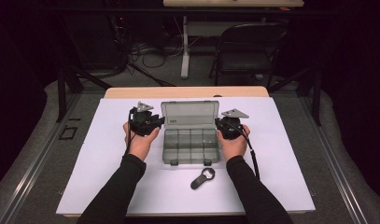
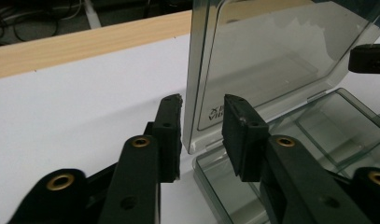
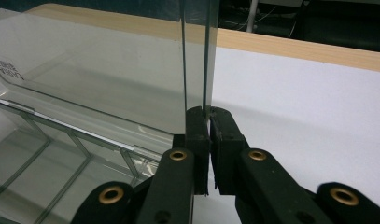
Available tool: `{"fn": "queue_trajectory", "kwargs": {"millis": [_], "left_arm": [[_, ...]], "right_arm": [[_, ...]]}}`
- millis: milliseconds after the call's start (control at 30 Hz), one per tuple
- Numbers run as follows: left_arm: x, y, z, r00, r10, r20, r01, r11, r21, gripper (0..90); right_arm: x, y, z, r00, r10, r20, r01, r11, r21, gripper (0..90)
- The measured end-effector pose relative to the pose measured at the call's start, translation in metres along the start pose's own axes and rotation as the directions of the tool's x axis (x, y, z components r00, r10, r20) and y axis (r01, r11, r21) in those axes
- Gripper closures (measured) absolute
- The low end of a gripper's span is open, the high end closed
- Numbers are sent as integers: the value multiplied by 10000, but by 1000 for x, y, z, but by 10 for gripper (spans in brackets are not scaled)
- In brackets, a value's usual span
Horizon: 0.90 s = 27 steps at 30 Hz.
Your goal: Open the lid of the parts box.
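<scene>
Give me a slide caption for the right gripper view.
Right gripper clamps the upright clear lid edge of the open organizer box.

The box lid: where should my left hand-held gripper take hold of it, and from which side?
Grip the lid by its thin left edge, coming in from the left, one jaw each side of the panel. It stands upright, so that edge is free. The left hand-held gripper is open and already straddles it; the right hand-held gripper is clamped on the opposite edge.
</scene>
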<state>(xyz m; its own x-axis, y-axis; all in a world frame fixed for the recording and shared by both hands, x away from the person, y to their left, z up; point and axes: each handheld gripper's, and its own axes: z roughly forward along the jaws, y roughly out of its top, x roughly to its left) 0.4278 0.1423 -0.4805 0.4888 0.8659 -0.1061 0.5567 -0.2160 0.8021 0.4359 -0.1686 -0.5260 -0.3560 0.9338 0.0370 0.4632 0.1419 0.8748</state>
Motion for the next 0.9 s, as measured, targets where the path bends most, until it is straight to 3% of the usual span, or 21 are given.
{"fn": "queue_trajectory", "kwargs": {"millis": [267, 500, 633, 900], "left_arm": [[0, -6, 1, 9987, -249, 438, 222, 9979, 607, 578], [-4, -11, 0, 9973, -2, 732, -75, 9945, 1048, 503], [-6, -16, 0, 9965, 154, 823, -274, 9889, 1463, 482], [-5, -29, 3, 9955, 237, 922, -415, 9796, 1968, 512]], "right_arm": [[-1, 0, 0, 10000, 48, -40, -48, 10000, 26, 870], [-1, 1, 0, 10000, -44, -34, 45, 9999, 99, 870], [-1, 1, 0, 10000, -24, -48, 25, 9999, 113, 870], [-1, 2, 1, 10000, 49, -64, -48, 9999, 124, 870]]}}
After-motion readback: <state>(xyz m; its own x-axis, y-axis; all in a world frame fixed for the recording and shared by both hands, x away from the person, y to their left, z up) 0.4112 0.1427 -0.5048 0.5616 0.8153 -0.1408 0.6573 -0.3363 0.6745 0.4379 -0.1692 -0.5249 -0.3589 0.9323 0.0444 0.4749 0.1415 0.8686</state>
